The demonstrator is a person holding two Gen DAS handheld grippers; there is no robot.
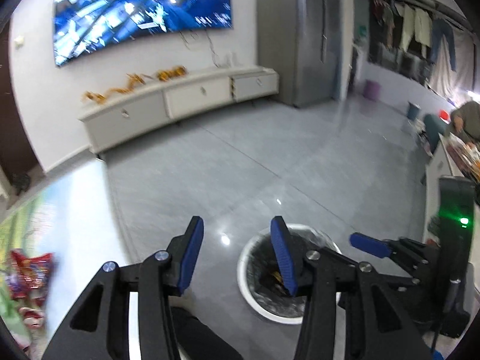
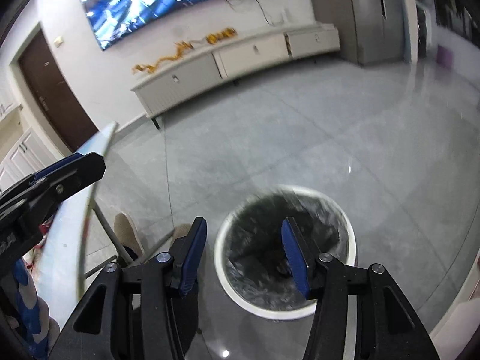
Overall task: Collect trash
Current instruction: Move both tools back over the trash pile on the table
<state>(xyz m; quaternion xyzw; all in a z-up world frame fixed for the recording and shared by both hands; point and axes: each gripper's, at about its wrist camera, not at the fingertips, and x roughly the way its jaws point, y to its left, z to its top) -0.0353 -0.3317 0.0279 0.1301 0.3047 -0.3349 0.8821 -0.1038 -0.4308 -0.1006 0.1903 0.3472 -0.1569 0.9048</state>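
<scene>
A white trash bin (image 1: 243, 282) with a black liner stands on the grey floor below both grippers. Something yellowish lies inside it, too blurred to name. My left gripper (image 1: 237, 225) hangs open above the bin's left rim with nothing between its blue pads. My right gripper (image 2: 243, 225) is open too, over the bin (image 2: 220, 258), and holds nothing. One of the right gripper's fingers (image 1: 370, 245) shows at the right of the left wrist view. Red snack wrappers (image 1: 30, 270) lie on the table (image 1: 81, 210) at the left.
A long white cabinet (image 1: 180, 99) runs under a wall screen (image 1: 141, 9), with a grey fridge (image 1: 300, 39) beside it. A person (image 1: 468, 120) stands at a cluttered counter far right. A slippered foot (image 2: 126, 228) rests by the table's leg. A brown door (image 2: 51, 90) is at the left.
</scene>
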